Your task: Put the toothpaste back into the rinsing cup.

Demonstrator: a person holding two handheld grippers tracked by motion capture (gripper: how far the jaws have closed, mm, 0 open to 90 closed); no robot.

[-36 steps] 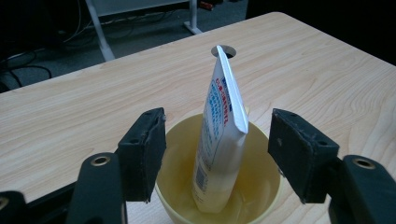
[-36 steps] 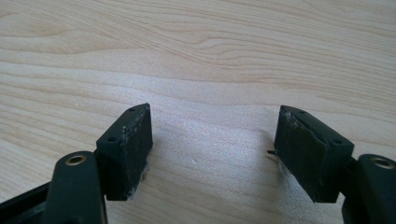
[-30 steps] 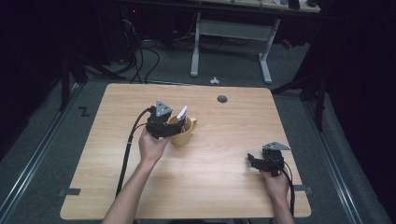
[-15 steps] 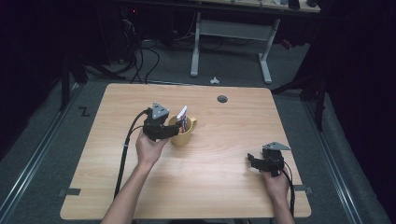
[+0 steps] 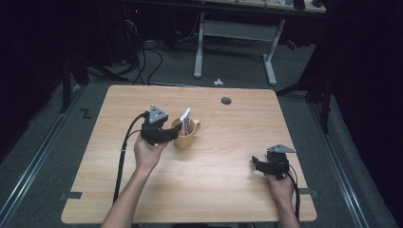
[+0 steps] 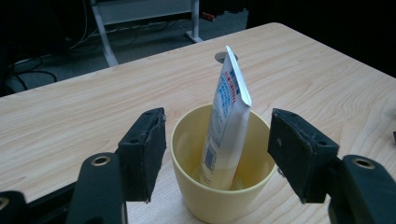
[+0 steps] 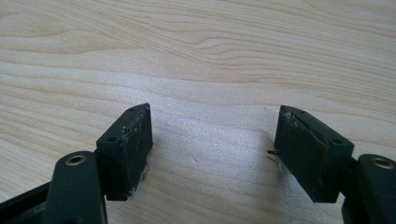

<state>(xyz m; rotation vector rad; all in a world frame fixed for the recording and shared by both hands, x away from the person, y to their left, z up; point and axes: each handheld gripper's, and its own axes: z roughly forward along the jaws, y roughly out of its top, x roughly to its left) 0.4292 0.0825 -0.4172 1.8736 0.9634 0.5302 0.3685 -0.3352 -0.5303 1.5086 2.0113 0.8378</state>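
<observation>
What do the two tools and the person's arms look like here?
Both are black two-jaw units. The left tool and right tool each carry a grey three-cornered plate and trail a black cable. Flat rectangular pads, scuffed pale at edges. Forearms bare, no sleeves visible.

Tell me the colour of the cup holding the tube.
Pale yellow. The cup shows best in the left gripper view, with the white tube standing inside it.

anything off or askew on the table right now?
Nothing spilled or damaged. The white squeeze tube stands tilted in the upright yellow plastic cup, leaning on its rim. The left gripper is open around the cup; the right gripper is open over bare wooden table.
</observation>
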